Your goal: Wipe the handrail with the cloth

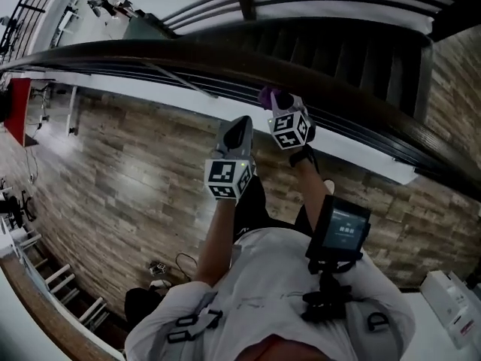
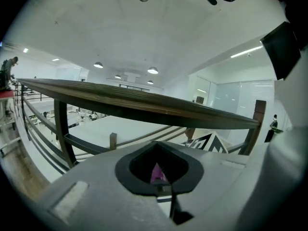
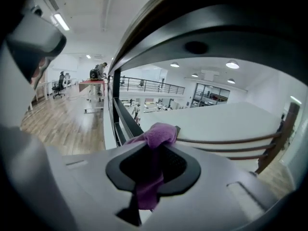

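Observation:
The dark wooden handrail (image 1: 225,51) curves across the top of the head view. My right gripper (image 1: 275,102) is held up just under it, shut on a purple cloth (image 1: 267,95). In the right gripper view the cloth (image 3: 156,134) bunches out past the jaws of that gripper (image 3: 154,146), close below the rail (image 3: 159,28). My left gripper (image 1: 240,128) sits lower and to the left, apart from the rail. Its jaws (image 2: 160,172) look shut, with a purple sliver in the gap; the handrail (image 2: 144,107) runs above them.
Dark metal bars and a post (image 2: 61,129) run under the rail. Beyond it a staircase (image 1: 338,59) drops away. I stand on a wood-plank floor (image 1: 135,186). A screen device (image 1: 343,229) is strapped to the right forearm. A white box (image 1: 451,295) lies at the lower right.

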